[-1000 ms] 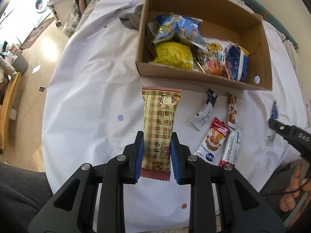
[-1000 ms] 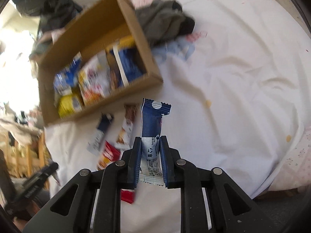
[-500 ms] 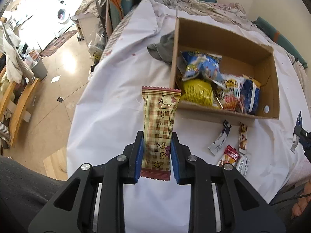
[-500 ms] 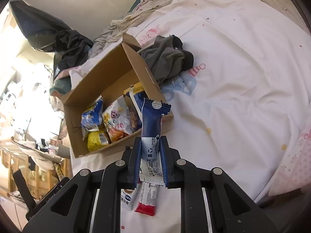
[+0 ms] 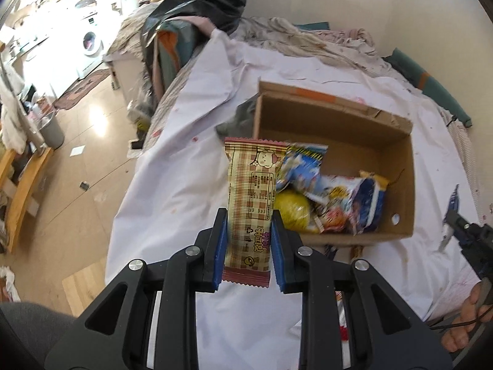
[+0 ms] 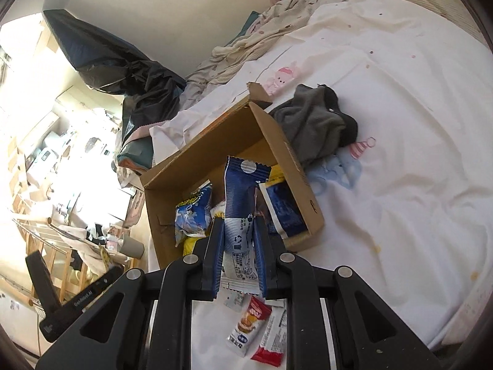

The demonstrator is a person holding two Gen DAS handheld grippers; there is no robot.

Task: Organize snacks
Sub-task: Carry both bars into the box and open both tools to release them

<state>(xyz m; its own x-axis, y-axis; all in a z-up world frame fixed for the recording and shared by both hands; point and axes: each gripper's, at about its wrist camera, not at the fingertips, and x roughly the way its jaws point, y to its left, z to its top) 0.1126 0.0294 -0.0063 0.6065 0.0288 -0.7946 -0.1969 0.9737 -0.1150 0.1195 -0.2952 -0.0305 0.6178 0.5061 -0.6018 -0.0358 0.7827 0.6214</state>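
My left gripper (image 5: 249,231) is shut on a beige checked snack bar (image 5: 251,191) and holds it upright above the bed, in front of the near left corner of an open cardboard box (image 5: 403,166). The box holds several snack bags, among them a yellow one (image 5: 292,211) and a blue one (image 5: 303,169). My right gripper (image 6: 238,240) is shut on a blue and white snack packet (image 6: 238,194), held upright above the box's near end (image 6: 295,166). The right gripper also shows at the right edge of the left wrist view (image 5: 465,228).
Small snack packets (image 6: 248,330) lie on the white sheet (image 6: 400,185) below my right gripper. A grey cloth (image 6: 314,126) lies just behind the box. A black bag (image 5: 209,3) and bedding are piled at the bed's far end. The floor drops off to the left (image 5: 77,160).
Both grippers have risen and tilted up with their snacks held. The box now sits lower and nearer in both views, and more of the room shows.
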